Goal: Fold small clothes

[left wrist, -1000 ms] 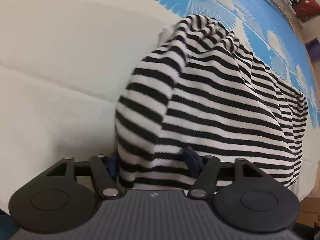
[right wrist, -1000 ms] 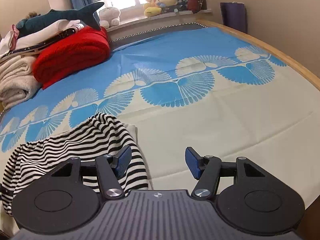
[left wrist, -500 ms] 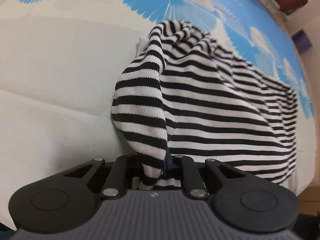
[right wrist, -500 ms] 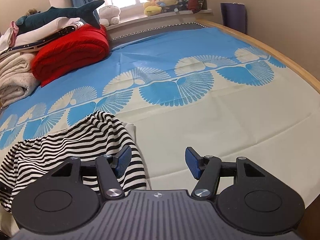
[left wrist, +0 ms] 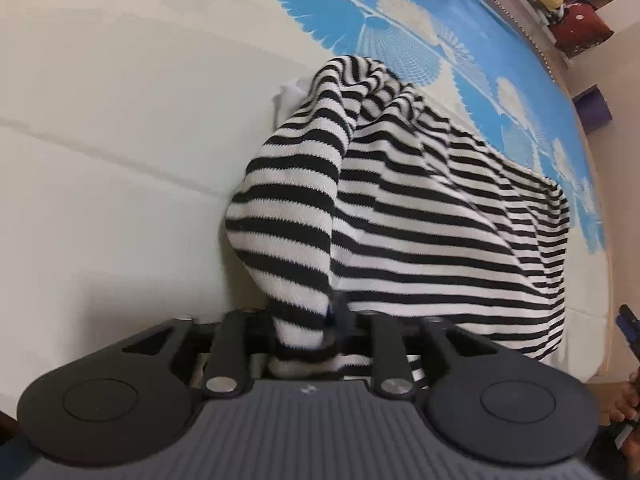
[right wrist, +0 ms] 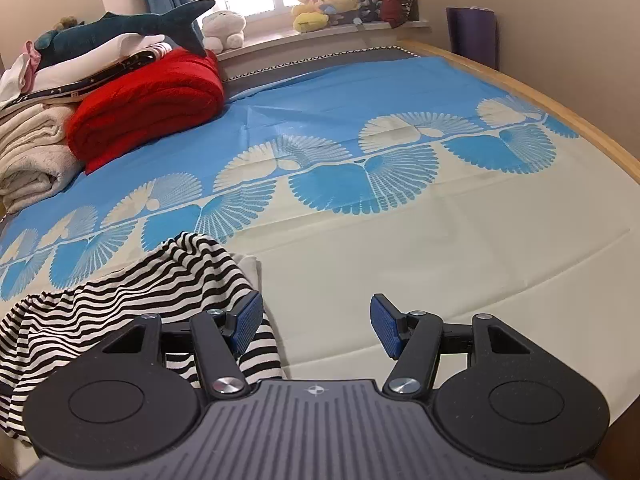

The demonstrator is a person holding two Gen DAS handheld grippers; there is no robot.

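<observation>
the left gripper (left wrist: 306, 330) has a bunched fold of the black-and-white striped knit top (left wrist: 420, 216) between its fingers. a second ago the jaws stood wide around the hem; half a second ago they had pinched the fabric into a narrow rope. they have just been opening again, yet the fold is still gathered and lifted between them, so the grip reads as clamped on the cloth, though loosened. the fold now stands higher off the bedsheet (left wrist: 100, 200) than before, and the rest of the garment trails away to the right, crumpled.

the right gripper (right wrist: 316, 326) is unchanged: jaws apart, nothing between them, hovering over the cream part of the sheet just beside the top's near edge. a red blanket (right wrist: 148, 104) and stacked linens lie well apart at the far left.

judgement: the first lift is under way. the widening jaws risk dropping the fold before the garment is spread flat.
</observation>
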